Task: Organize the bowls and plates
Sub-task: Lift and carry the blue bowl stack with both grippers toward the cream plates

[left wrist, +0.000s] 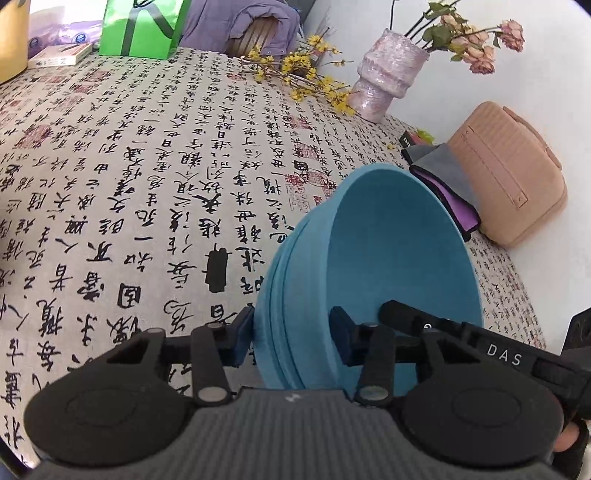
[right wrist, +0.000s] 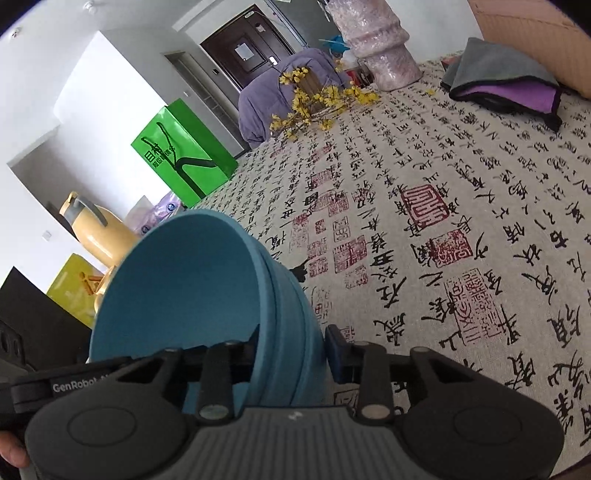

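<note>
A stack of nested blue bowls point(left wrist: 388, 251) is tipped on its side above the calligraphy tablecloth point(left wrist: 147, 184). My left gripper point(left wrist: 291, 336) is shut on the stack's wall near the rim, one pad on the outside and one inside the top bowl. In the right wrist view the same blue bowls point(right wrist: 192, 288) open to the left. My right gripper point(right wrist: 293, 347) is shut on their wall in the same way. The right gripper's finger point(left wrist: 399, 312) shows inside the bowl in the left wrist view. The underside of the stack is hidden.
At the table's far side stand a pink vase point(left wrist: 388, 74) with dried roses, yellow flower twigs point(left wrist: 295, 70), a tan case point(left wrist: 509, 173) and a folded grey and purple cloth point(left wrist: 447, 184). A green bag point(left wrist: 144, 26) and a yellow kettle point(right wrist: 99, 232) are at the other end.
</note>
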The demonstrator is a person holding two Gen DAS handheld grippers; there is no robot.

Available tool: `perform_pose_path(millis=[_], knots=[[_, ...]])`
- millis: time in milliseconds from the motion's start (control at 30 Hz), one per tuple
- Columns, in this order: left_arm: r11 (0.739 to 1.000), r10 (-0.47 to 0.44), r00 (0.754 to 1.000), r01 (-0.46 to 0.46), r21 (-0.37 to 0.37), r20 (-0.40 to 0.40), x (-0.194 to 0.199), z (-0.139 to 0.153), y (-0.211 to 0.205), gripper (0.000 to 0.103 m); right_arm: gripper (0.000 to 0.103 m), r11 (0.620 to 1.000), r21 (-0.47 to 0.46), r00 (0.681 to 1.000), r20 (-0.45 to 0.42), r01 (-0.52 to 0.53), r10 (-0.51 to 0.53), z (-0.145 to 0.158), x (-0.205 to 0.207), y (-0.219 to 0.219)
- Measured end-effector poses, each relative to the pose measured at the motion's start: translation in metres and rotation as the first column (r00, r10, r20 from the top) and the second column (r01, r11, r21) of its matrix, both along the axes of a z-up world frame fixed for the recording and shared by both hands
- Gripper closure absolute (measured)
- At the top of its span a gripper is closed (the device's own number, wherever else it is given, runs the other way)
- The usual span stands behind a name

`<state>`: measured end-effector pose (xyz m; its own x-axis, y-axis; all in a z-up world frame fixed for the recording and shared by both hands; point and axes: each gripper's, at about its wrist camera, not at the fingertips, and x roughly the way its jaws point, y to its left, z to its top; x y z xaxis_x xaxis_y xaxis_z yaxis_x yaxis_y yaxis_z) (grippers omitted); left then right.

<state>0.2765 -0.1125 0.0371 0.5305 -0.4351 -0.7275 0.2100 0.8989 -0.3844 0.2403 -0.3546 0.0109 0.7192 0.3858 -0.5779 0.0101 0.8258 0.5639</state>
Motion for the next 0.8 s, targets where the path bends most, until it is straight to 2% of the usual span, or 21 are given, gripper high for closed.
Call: perform_pose_path(millis=[367,667,800], knots=[[0.998,0.038,0.998,-0.036,-0.057,0.048,-0.012,0.011,0.031,0.058,0.071,0.999,-0.047,0.999,0.032,-0.017,0.018,0.025,-0.003,0.026],[0.986,0.138,0.989,-0.131,-0.107,0.060,-0.020,0.017,0.089,0.058,0.071,0.990,-0.101,0.994,0.043,-0.097,0.102,0.043,0.010,0.082],[0.973,0.208,0.976,-0.200,-0.114,0.069,-0.022,0.022,0.123,0.058,0.070,0.982,-0.113,0.987,0.044,-0.151,0.156,0.050,0.021,0.117]])
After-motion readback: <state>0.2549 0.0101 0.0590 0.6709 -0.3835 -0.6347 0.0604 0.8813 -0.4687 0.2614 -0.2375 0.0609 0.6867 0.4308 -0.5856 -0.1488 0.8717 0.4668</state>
